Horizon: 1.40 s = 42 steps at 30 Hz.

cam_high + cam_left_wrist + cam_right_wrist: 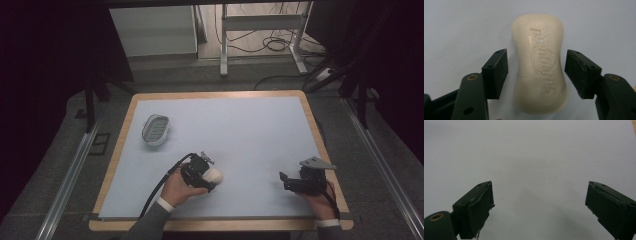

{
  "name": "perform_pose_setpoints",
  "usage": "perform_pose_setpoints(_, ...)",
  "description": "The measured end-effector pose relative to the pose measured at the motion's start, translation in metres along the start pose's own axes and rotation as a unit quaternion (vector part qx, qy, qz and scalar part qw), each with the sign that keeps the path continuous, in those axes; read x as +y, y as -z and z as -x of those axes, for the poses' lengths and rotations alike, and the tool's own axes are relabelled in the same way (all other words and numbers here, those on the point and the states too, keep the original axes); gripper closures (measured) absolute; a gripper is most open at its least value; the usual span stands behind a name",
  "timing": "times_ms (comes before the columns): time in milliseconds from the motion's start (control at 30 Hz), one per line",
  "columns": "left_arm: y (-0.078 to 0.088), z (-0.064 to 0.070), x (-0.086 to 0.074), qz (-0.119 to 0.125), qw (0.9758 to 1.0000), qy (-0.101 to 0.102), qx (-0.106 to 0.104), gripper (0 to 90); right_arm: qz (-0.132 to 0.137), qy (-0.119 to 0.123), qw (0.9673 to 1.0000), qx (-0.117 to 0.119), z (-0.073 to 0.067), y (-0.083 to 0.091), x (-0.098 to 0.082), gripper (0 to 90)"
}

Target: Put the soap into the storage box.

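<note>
A wooden-edged table (122, 131) sits at the centre of the high view, covered almost to its rim by a pale blue sheet (240, 135). On the sheet, a grey soap dish (155, 129) lies at upper left, and a cream soap bar (538, 60) lies lower centre.

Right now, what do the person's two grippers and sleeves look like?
Both are black handheld tools with two blocky black jaws. The left gripper trails a black cable and has brass-coloured pivot pins. The right gripper carries a grey three-cornered plate on top. The person wears dark grey sleeves over white cuffs.
</note>
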<state>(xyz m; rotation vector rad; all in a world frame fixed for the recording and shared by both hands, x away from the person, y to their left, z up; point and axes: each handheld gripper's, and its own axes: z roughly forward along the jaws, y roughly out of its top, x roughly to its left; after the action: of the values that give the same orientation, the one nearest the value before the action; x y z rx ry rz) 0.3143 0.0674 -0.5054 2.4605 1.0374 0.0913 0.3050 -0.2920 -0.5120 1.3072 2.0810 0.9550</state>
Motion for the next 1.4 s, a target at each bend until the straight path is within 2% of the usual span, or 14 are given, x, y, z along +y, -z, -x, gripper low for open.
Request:
perform_pose_setpoints(100,-0.003,0.001,0.000,-0.005,1.0000,0.000,0.001,39.3,0.000,-0.001,1.0000,0.000,0.000,0.000,0.000,7.7)
perform_pose_setpoints(200,-0.004,0.003,-0.001,-0.006,1.0000,-0.004,-0.001,46.9,0.000,-0.001,1.0000,-0.001,0.001,0.000,0.000,7.7)
perform_pose_setpoints(400,-0.003,0.004,-0.001,-0.003,0.9999,-0.011,0.006,49.1,-0.001,-0.001,1.0000,-0.001,0.001,0.000,0.000,7.7)
perform_pose_setpoints(733,-0.002,0.001,-0.002,0.001,0.9998,-0.017,0.003,49.3,-0.001,-0.002,1.0000,-0.005,0.002,0.000,-0.001,7.7)
perform_pose_setpoints(900,0.004,-0.002,-0.002,0.005,0.9998,-0.017,-0.004,49.3,-0.001,-0.003,1.0000,-0.005,0.003,0.000,-0.001,7.7)
perform_pose_setpoints(1100,0.012,-0.010,-0.002,0.012,0.9998,-0.013,0.001,49.3,-0.001,-0.003,1.0000,-0.006,0.003,0.000,-0.001,7.7)
perform_pose_setpoints(1233,0.022,-0.017,-0.003,0.034,0.9994,0.001,0.009,49.3,-0.001,-0.004,1.0000,-0.005,0.004,0.000,-0.001,7.7)
perform_pose_setpoints(1400,0.028,-0.021,-0.003,0.033,0.9994,0.003,0.008,49.3,0.000,-0.005,1.0000,-0.006,0.004,0.000,-0.001,7.7)
